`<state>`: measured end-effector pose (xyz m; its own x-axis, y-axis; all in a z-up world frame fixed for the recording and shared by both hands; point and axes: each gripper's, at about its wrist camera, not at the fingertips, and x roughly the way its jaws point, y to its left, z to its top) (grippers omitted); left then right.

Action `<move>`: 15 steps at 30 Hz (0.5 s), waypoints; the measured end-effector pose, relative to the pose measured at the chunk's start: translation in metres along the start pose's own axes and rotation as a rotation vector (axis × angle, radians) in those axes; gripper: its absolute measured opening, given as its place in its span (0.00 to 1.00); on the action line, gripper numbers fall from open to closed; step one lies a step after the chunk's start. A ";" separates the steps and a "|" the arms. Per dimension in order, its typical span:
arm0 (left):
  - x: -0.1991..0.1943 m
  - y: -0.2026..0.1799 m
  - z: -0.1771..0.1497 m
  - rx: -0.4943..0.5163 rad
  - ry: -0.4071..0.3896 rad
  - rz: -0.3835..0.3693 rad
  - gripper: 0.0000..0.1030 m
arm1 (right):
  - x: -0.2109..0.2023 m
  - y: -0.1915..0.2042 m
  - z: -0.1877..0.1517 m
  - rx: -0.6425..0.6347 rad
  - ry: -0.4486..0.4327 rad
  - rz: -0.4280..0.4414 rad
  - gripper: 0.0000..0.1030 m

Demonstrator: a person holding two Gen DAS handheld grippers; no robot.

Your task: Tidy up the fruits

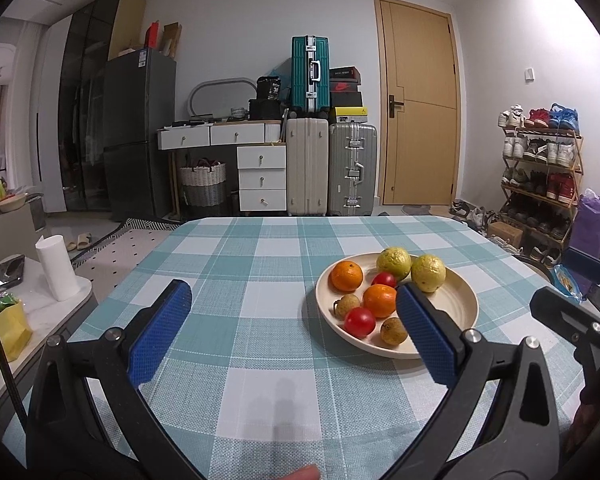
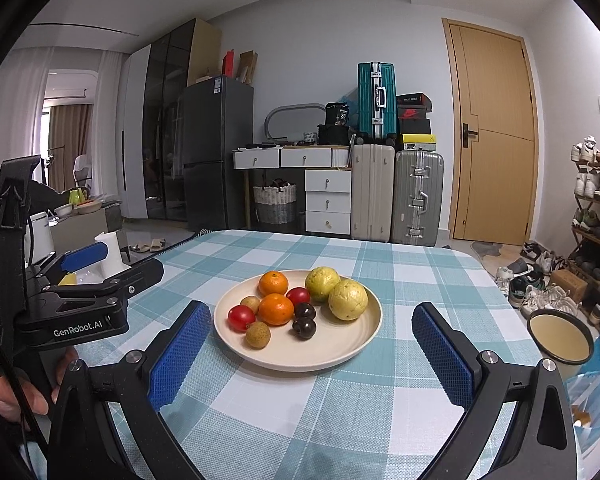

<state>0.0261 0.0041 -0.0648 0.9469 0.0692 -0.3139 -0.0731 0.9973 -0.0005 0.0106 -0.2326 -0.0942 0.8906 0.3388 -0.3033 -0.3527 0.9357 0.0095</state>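
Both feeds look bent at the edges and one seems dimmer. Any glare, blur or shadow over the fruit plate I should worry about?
Left wrist view: dimmer, fisheye bends the door, the left tool covers part of the plate, faint finger shadows fall on the tablecloth.
Right wrist view: brighter, plate sharp and unobstructed between the open right tool, no glare.

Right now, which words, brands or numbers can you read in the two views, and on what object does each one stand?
"GenRobot.AI": on the black body of the left gripper, in the right wrist view.
"36" or "38": on the black bag above the white drawers; the second digit is unclear.
Swoosh logo, no readable words: on the red shoebox.
Fridge sticker and other shoebox labels: too small to read.
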 end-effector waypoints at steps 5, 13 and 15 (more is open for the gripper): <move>-0.002 0.000 0.000 0.000 -0.001 -0.001 0.99 | 0.000 0.000 0.000 0.000 0.000 0.000 1.00; -0.002 0.000 0.000 0.000 -0.001 0.001 0.99 | 0.000 0.000 0.000 0.000 -0.001 0.000 1.00; -0.001 0.000 0.000 0.000 -0.001 0.002 0.99 | 0.000 0.000 0.000 0.000 0.000 0.000 1.00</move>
<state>0.0248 0.0038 -0.0644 0.9471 0.0711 -0.3128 -0.0748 0.9972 0.0000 0.0100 -0.2323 -0.0941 0.8907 0.3391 -0.3029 -0.3529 0.9356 0.0096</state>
